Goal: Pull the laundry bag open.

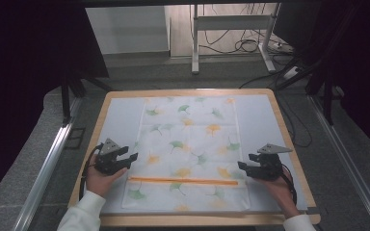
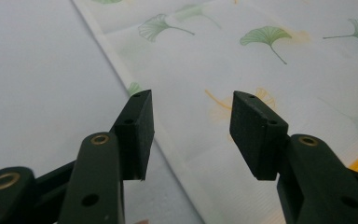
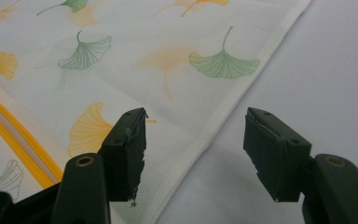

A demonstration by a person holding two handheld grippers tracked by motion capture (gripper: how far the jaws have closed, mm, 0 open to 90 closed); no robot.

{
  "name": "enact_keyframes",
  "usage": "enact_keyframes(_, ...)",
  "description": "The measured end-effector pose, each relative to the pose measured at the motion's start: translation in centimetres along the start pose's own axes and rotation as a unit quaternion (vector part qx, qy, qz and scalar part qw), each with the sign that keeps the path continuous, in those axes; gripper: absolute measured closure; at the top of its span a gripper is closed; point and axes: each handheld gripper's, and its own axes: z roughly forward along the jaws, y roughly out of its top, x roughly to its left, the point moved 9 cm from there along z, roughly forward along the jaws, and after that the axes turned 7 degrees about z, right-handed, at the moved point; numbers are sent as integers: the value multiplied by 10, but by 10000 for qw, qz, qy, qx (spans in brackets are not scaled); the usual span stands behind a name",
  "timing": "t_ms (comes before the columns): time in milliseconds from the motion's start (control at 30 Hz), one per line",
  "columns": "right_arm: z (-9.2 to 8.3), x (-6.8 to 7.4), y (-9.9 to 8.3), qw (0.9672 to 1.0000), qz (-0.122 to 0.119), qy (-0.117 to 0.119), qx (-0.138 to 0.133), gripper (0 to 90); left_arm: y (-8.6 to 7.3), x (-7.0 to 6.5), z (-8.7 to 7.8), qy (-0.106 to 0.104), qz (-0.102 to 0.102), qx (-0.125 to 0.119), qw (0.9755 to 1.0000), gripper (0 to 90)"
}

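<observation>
A lab or recording setup: a wooden-edged table (image 1: pixel 289 139) stands at the centre of the frame on grey carpet, aluminium floor rails (image 1: pixel 43 168) run down both sides, black curtains (image 1: pixel 24 62) close the upper corners, and loose black cables (image 1: pixel 243 45) trail under a white metal frame (image 1: pixel 231 24) at top

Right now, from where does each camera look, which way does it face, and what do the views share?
High view: above the person's side, facing forward and down on the table; both hands, left gripper and right gripper show.
Left gripper view: rides the left gripper, facing the cloth's edge between open jaws.
Right gripper view: rides the right gripper, likewise.
Shared: the leaf-print cloth and its orange stripe.
</observation>
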Motion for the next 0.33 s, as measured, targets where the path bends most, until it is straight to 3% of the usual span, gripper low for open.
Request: enact_keyframes(333, -11, -1, -1, 9997, 46, 30, -237, 382, -2, -2, -1, -37, -69, 45, 10000, 430)
